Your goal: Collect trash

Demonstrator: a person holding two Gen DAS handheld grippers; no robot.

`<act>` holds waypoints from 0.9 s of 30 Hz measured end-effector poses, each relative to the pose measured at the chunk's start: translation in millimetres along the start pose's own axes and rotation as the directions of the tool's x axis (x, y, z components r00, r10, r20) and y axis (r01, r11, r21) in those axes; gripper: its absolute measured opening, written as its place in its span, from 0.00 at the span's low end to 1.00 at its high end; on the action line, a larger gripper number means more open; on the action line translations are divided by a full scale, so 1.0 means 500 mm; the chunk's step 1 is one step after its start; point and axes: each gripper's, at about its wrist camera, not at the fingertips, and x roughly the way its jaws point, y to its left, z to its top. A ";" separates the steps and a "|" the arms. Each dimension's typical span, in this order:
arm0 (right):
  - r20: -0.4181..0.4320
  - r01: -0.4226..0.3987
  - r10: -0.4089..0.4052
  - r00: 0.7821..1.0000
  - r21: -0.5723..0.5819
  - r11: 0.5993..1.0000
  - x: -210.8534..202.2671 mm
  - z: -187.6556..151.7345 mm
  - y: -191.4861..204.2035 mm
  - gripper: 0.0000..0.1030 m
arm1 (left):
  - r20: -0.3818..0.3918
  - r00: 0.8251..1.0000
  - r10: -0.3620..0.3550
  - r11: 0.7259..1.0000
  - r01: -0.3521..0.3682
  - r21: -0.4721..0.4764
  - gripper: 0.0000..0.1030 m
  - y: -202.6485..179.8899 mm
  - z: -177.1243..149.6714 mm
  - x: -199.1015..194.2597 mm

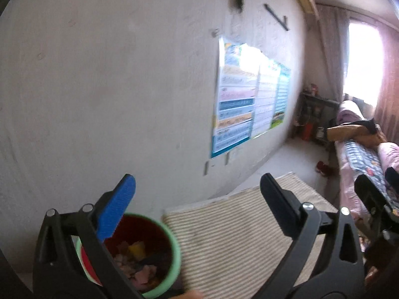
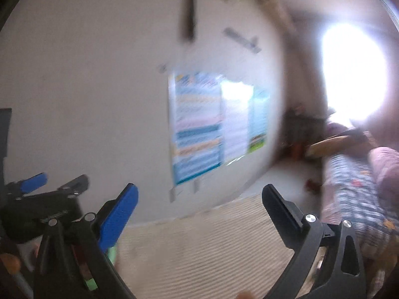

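Observation:
A red bin with a green rim stands on the floor at the lower left of the left wrist view, with scraps of trash inside. My left gripper is open and empty, raised above the bin, its blue finger over the rim. My right gripper is open and empty above the striped mat. A slice of the bin's green rim shows behind its blue finger. The left gripper shows at the left of the right wrist view.
A pale wall with a colourful poster fills the view ahead. A striped mat lies on the floor. A bed with patterned bedding runs along the right, a low shelf and bright window beyond.

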 end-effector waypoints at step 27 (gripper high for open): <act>-0.259 0.122 -0.088 0.962 0.116 0.986 0.024 -0.085 -0.109 0.93 | -0.076 0.996 -0.048 0.997 0.052 0.054 0.95 -0.085 -0.031 -0.003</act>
